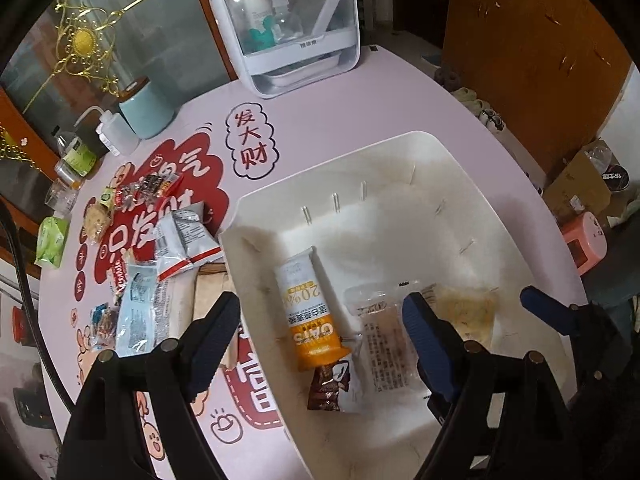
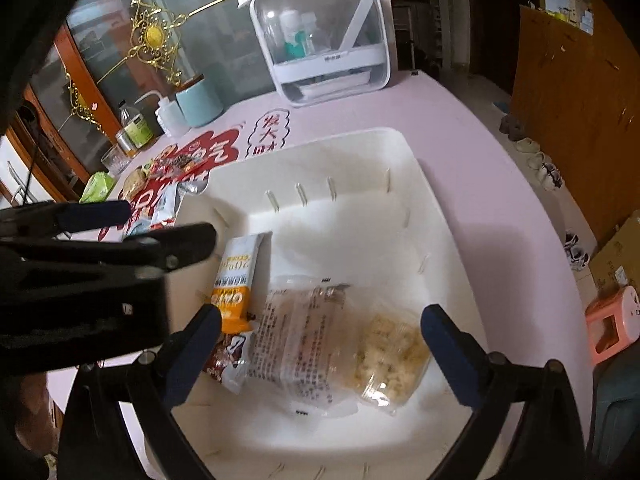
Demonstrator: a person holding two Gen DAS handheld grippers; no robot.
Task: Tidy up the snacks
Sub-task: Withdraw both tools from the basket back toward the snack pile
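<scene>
A white plastic bin (image 1: 400, 152) (image 2: 360, 152) sits on the pink table. Inside lie an orange-and-white oats bar (image 1: 306, 312) (image 2: 238, 280), a small brown wrapped snack (image 1: 330, 386) (image 2: 226, 360), a clear packet with printed text (image 1: 386, 348) (image 2: 304, 344) and a clear bag of pale crumbly snack (image 1: 468, 312) (image 2: 392, 356). My left gripper (image 1: 320, 320) is open and empty over the bin's left part. My right gripper (image 2: 320, 332) is open and empty just above the clear packets. Loose snacks (image 1: 160, 248) lie left of the bin.
A white clear-fronted storage case (image 1: 296, 28) (image 2: 324, 36) stands at the table's back. A teal cup (image 1: 146, 112), a squeeze bottle (image 1: 114, 132), small bottles and a glass line the back left. A green packet (image 1: 50, 242) lies by the left edge. A pink stool (image 2: 616, 328) stands on the right.
</scene>
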